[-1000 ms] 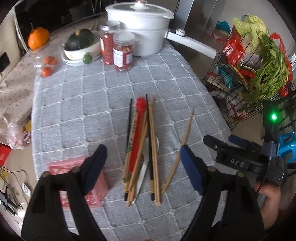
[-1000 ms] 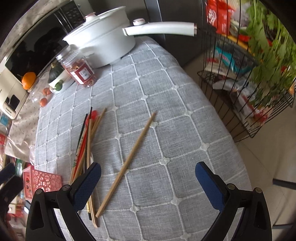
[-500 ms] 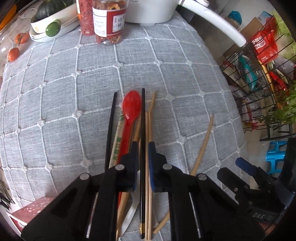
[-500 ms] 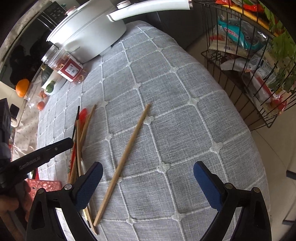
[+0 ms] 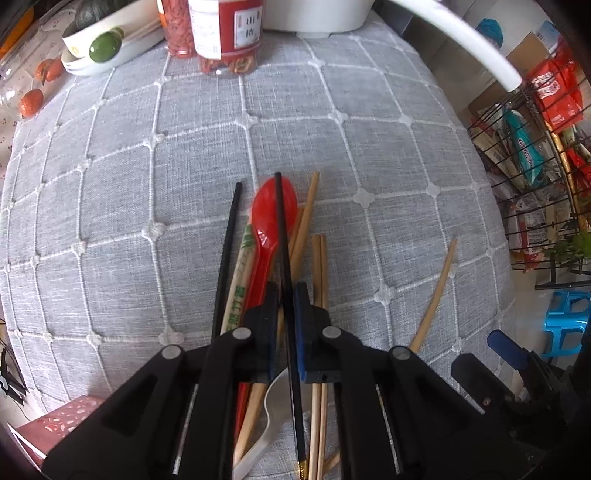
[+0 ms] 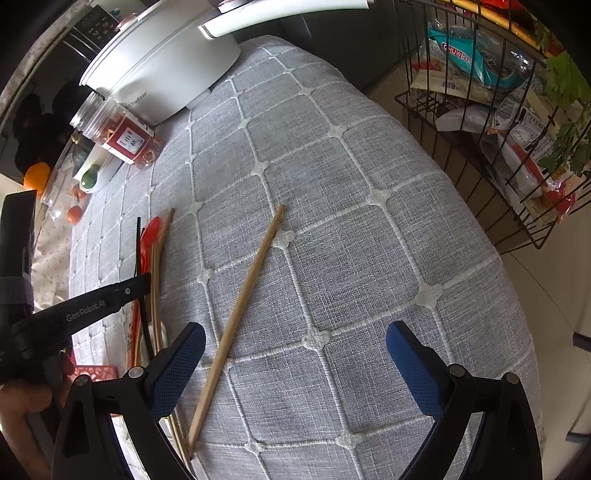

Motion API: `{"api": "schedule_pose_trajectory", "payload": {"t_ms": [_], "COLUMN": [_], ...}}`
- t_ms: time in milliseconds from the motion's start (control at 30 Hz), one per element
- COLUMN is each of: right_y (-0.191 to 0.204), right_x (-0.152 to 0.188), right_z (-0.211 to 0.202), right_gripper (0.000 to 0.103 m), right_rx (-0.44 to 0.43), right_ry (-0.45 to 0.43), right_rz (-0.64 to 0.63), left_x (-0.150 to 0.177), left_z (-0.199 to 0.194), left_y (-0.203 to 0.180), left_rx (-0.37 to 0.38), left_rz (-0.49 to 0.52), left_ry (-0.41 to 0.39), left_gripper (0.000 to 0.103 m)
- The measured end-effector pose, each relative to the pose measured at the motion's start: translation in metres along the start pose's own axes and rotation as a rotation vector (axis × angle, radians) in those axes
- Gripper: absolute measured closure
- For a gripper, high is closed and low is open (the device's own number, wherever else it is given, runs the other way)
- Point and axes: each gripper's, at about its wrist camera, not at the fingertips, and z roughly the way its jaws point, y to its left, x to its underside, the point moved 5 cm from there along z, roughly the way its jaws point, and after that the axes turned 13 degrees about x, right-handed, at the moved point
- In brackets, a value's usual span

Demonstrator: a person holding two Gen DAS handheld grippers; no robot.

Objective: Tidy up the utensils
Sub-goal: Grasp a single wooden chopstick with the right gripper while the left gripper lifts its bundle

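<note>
A pile of utensils lies on the grey quilted tablecloth (image 5: 147, 184): a red spoon (image 5: 275, 210), a white spoon (image 5: 277, 398), several wooden chopsticks (image 5: 318, 280) and two black chopsticks. My left gripper (image 5: 286, 295) points down over the pile and is shut on one black chopstick (image 5: 279, 206), which runs between its pads. The other black chopstick (image 5: 227, 251) lies just left of it. A lone wooden chopstick (image 6: 243, 310) lies apart on the cloth, below the left finger of my right gripper (image 6: 295, 332), which stands open and holds nothing.
Two jars (image 5: 225, 33), a white pot (image 6: 162, 62) with a long handle and a bowl (image 5: 107, 44) stand at the back. A wire rack (image 6: 498, 129) of groceries sits beyond the table's right edge. A red box (image 5: 55, 428) lies at the near left.
My left gripper came down onto the pile and went from wide open to shut on the black chopstick. The right gripper sank a little toward the lone chopstick and stayed open.
</note>
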Motion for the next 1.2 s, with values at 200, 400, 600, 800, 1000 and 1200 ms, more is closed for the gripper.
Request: {"api": "schedule_pose_trajectory", "payload": {"t_ms": [200,400,600,800,1000,1200], "right_y": [0.000,0.021,0.051,0.056,0.031,0.029], "right_x": [-0.007,-0.011,-0.011,-0.013,-0.018,-0.012], "right_z": [0.003,0.014,0.022,0.021,0.021,0.010], "right_gripper": [0.004,0.021,0.034,0.076,0.096,0.096], "right_rx": [-0.030,-0.001,0.206,0.296,0.198,0.111], "right_ry": [-0.008,0.005,-0.059,-0.108,-0.088,-0.070], "right_rz": [0.029,0.000,-0.133,-0.195,-0.151,-0.101], "left_x": [0.019,0.047,0.081,0.103,0.104,0.103], "left_z": [-0.051,-0.115,-0.149,-0.163,-0.163,-0.150], "left_y": [-0.012,-0.012,-0.008,0.004,0.013,0.005], "left_rx": [0.058,0.115,0.153,0.199,0.287,0.335], "left_rz": [0.075,0.144,0.177,0.168,0.150,0.149], "left_ry": [-0.097,-0.220,-0.288,-0.363,-0.398,-0.374], "left_gripper": [0.095,0.095,0.096,0.096,0.096,0.095]}}
